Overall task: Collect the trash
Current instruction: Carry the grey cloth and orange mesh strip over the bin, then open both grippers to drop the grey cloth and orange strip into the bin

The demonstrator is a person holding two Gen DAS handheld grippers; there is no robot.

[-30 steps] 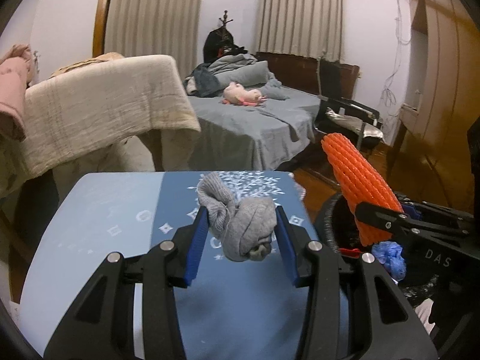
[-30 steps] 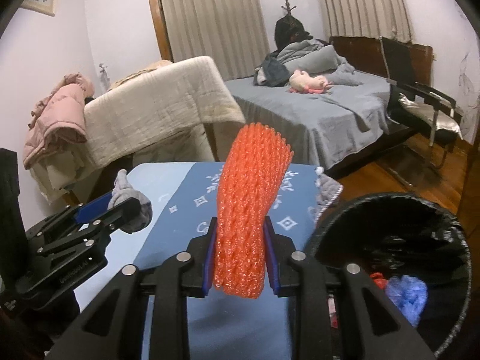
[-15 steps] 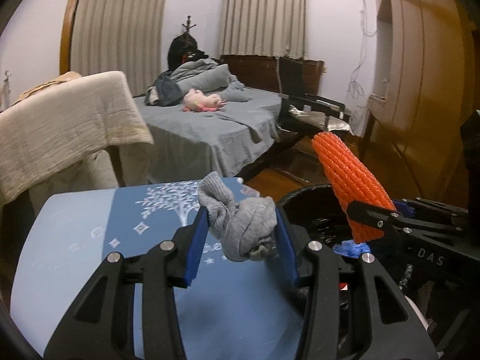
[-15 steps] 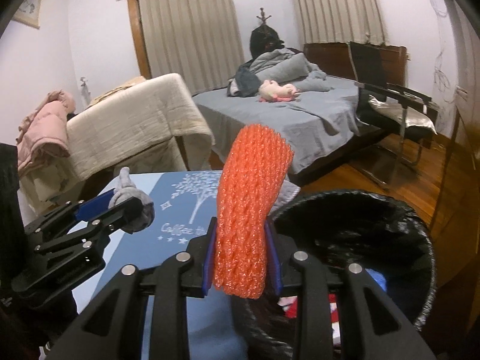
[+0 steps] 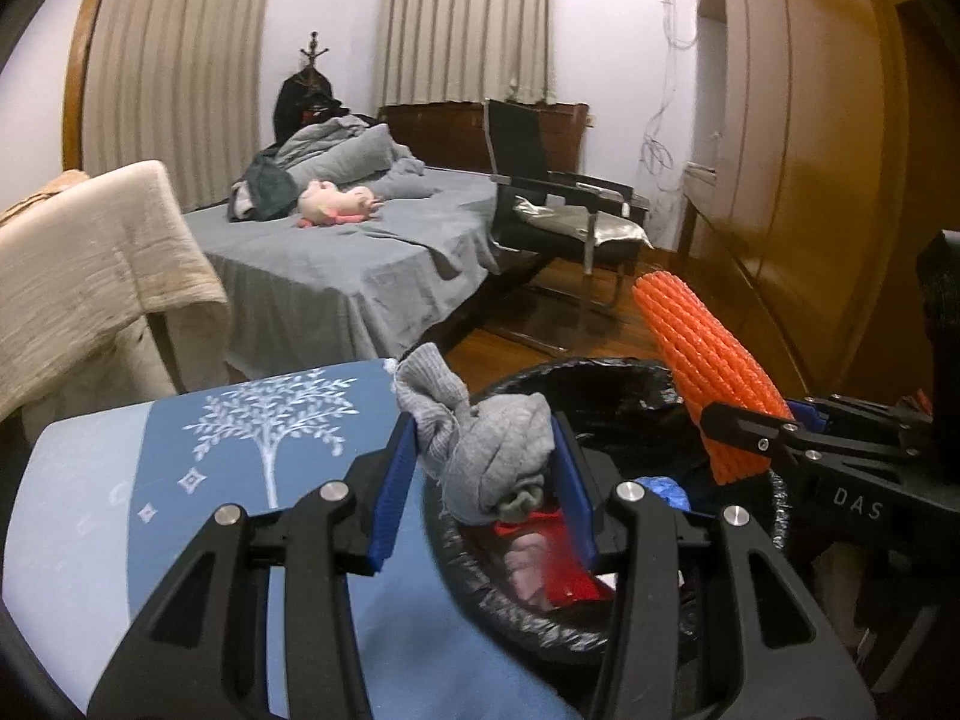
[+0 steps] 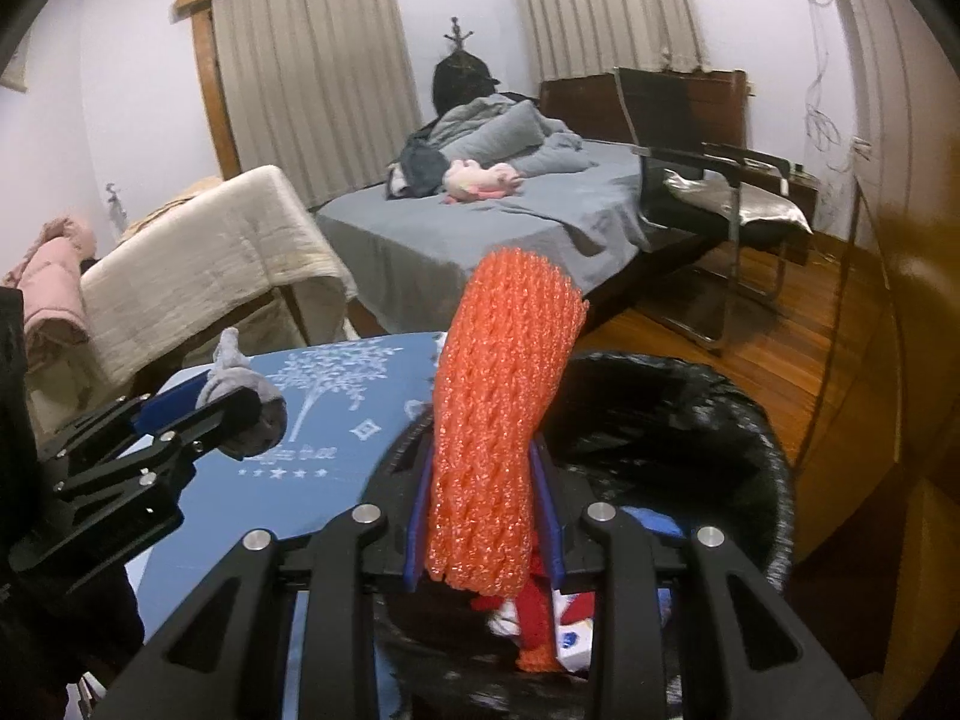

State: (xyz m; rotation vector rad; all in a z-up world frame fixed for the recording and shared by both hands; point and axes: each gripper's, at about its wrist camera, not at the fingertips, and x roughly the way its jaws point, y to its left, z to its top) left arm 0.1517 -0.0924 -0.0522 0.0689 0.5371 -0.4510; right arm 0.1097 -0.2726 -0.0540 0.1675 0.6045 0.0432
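Because both loads are bound for the bin (image 5: 600, 375), the left tongs (image 5: 483, 471) clench a grey sock (image 5: 486, 456) at its rim, while the right tongs (image 6: 483, 519) clench an orange net (image 6: 498, 420) over its mouth, beside the bench (image 5: 210, 468).

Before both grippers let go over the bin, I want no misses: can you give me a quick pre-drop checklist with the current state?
1. Left gripper clamps the grey sock bundle: ok.
2. Right gripper clamps the orange foam net: ok.
3. Black-lined trash bin open, has room: ok.
4. Net above the bin's mouth: ok.
5. Sock fully past the bin's rim: cannot tell, it hangs near the edge by the blue table.
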